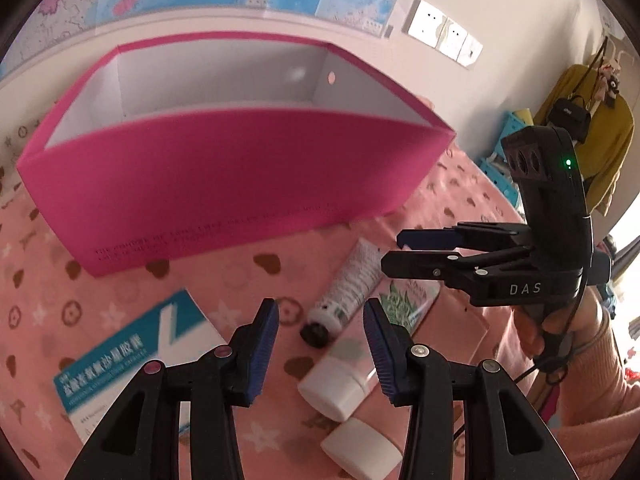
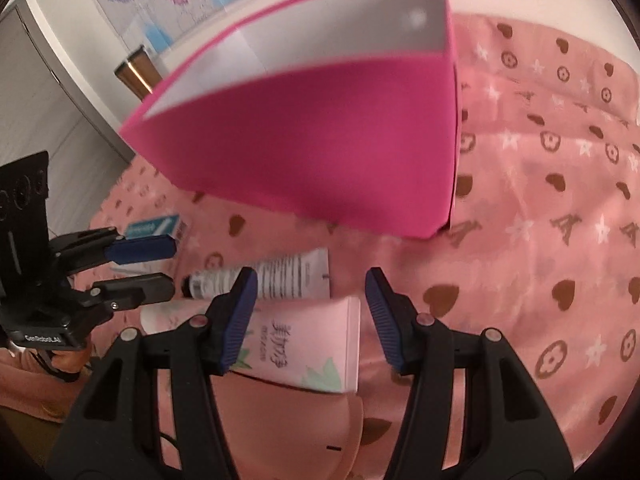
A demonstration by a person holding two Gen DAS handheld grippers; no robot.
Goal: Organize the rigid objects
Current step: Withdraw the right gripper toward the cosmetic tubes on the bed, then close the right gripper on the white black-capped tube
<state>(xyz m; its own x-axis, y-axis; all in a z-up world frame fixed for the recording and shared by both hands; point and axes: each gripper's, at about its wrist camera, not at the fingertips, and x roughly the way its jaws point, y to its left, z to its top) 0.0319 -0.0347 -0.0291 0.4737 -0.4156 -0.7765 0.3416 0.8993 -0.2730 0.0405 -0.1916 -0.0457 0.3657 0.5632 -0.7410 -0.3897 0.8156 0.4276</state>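
Nothing's packed yet: pink box (image 1: 240,184) at 12 o'clock looks empty, tubes (image 1: 352,280) still lying out. Both grippers (image 1: 320,352) (image 2: 308,316) hover part-open, holding nothing.

Pink box (image 1: 224,184) walls off my far side, tubes (image 1: 352,280) and white bottle (image 1: 336,388) crowd below my jaws, bare pink cloth (image 2: 540,240) free to the right

- Box (image 1: 224,184) stands at the back of the cloth (image 2: 540,240).
- Two tubes (image 1: 352,280) (image 2: 304,348) before it, seemingly overlapping.
- Carton (image 1: 132,360) lies left of them.
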